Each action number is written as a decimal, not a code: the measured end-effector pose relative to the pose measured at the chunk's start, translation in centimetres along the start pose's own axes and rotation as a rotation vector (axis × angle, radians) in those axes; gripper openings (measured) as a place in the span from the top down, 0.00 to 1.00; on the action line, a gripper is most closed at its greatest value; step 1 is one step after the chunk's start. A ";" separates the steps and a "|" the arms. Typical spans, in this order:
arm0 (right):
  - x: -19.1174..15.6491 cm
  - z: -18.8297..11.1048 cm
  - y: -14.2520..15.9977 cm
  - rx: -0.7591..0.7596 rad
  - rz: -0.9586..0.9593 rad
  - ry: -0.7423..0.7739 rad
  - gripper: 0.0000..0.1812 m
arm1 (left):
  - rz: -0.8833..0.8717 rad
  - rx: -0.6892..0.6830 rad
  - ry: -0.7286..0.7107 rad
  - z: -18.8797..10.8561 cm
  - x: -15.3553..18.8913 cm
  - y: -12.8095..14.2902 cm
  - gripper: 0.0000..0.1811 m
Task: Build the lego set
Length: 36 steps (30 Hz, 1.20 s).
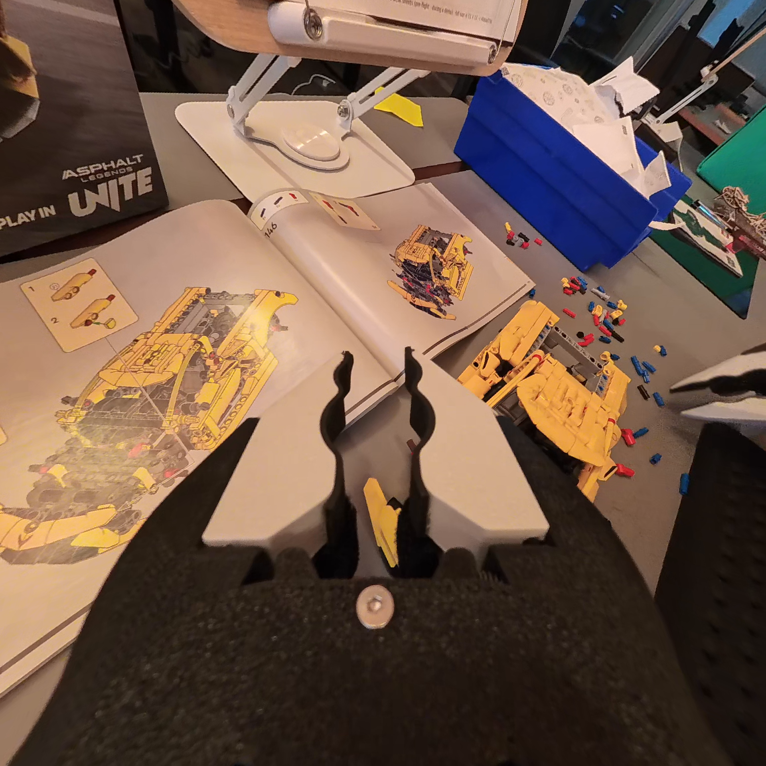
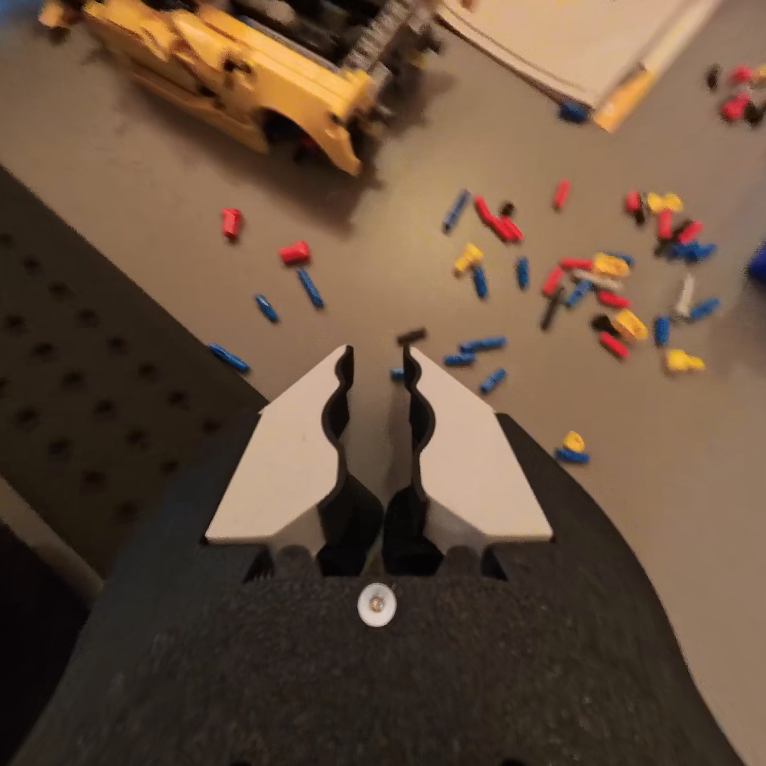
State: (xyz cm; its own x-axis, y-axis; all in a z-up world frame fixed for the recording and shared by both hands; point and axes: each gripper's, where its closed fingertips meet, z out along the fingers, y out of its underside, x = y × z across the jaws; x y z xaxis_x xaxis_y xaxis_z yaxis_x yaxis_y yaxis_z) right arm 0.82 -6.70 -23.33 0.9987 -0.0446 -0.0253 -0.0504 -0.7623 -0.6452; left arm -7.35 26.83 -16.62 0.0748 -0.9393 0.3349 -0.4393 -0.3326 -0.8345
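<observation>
A part-built yellow lego car (image 1: 551, 393) lies on the grey table, right of the open instruction booklet (image 1: 207, 331). My left gripper (image 1: 377, 356) hovers over the booklet's lower right corner with its jaws apart. A yellow lego panel piece (image 1: 381, 518) shows deep between the fingers, against the right pad only; I cannot tell whether it rests on the table. My right gripper (image 2: 378, 352) is open and empty, above loose blue, red and yellow pins (image 2: 601, 282). The car (image 2: 232, 78) is ahead of it to the left. The right gripper's tips also show in the left wrist view (image 1: 713, 389).
A blue bin (image 1: 559, 174) with torn paper bags stands at the back right. A white stand (image 1: 298, 136) and the dark set box (image 1: 74, 145) are behind the booklet. A black perforated mat (image 2: 83, 352) lies at the left in the right wrist view. More pins (image 1: 601, 315) lie beyond the car. Tip to tip, the grippers are about 35 centimetres apart.
</observation>
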 end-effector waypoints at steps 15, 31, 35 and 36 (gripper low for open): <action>-1.5 1.0 0.0 -0.019 -0.059 -0.082 0.92 | 0.007 -0.002 -0.010 0.0 -0.1 0.1 0.86; 0.8 1.5 -1.1 -0.033 -0.043 0.066 0.91 | 0.006 0.004 -0.004 -0.3 0.1 -0.1 0.86; 1.6 2.1 0.0 -0.055 -0.005 0.059 0.86 | 0.006 0.005 -0.006 -0.3 0.0 -0.1 0.86; 1.5 2.4 0.1 -0.060 -0.021 0.056 0.86 | 0.005 0.005 -0.005 -0.3 0.0 -0.1 0.86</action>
State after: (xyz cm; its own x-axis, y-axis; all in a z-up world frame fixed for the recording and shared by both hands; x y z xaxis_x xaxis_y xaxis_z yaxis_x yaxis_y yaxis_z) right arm 2.29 -5.32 -25.24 0.9975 -0.0625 0.0314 -0.0314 -0.8007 -0.5983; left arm -7.59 26.87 -16.38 0.0773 -0.9412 0.3290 -0.4355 -0.3287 -0.8380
